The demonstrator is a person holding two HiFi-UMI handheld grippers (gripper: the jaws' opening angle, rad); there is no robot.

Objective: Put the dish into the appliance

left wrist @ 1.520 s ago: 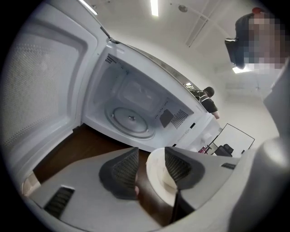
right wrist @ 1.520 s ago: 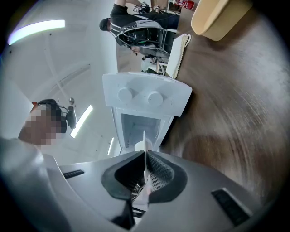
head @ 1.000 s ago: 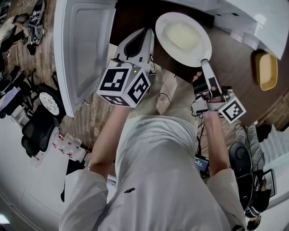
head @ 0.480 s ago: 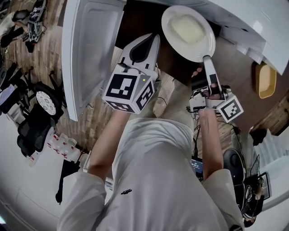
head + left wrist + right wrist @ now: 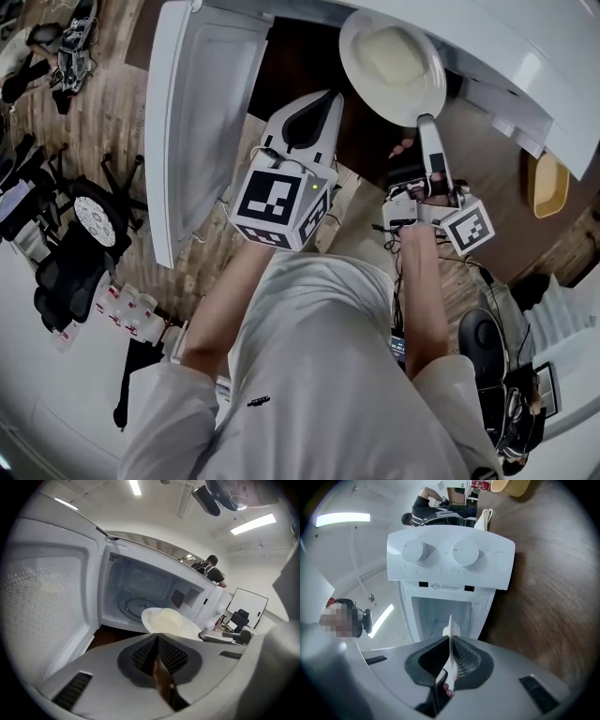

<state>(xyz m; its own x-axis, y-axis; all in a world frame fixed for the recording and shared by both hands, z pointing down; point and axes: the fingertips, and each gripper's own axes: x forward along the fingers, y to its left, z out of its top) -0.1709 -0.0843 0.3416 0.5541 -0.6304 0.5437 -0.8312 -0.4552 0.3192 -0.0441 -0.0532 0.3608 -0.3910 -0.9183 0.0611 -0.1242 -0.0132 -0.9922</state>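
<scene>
Head view: dish (image 5: pixel 392 66) pinched by near rim in right gripper (image 5: pixel 424 120), level at open appliance (image 5: pixel 154 590) mouth, not yet on turntable (image 5: pixel 133 606). Left gripper (image 5: pixel 326 96) clenched, empty. Probably stiff, glazed, slippery, breakable; tip-heavy from one edge, so bite deep on rim

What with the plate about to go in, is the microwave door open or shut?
Open: the door stands wide, baring the microwave cavity and turntable.
</scene>
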